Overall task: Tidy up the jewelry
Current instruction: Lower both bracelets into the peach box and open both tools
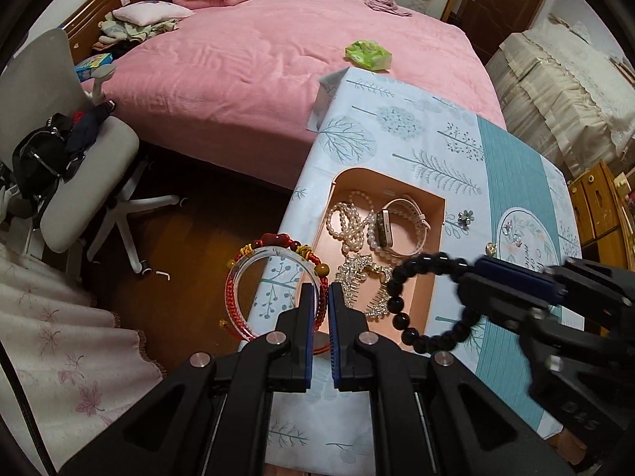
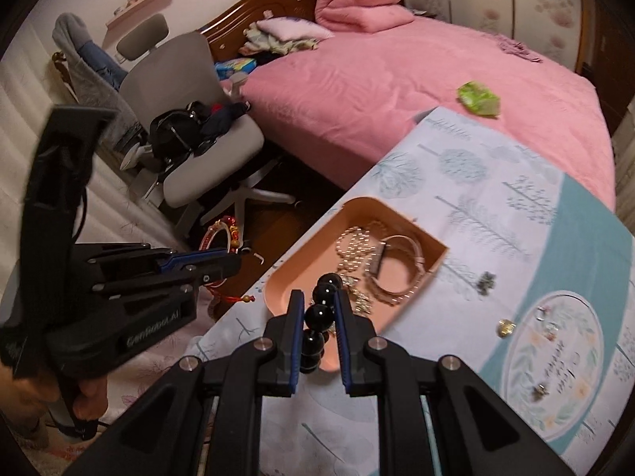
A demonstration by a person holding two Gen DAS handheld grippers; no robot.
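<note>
left tongs: black frame, blue pads, silver screws | right tongs: same | white "GenRobot.AI" lettering

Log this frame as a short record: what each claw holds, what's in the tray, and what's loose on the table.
left claw: shut on clear bangle and red bead bracelet
right claw: shut on black bead bracelet, above tray
tray: pearl strands, watch, rhinestone comb
table: flower brooch and other small pieces, loose
</note>
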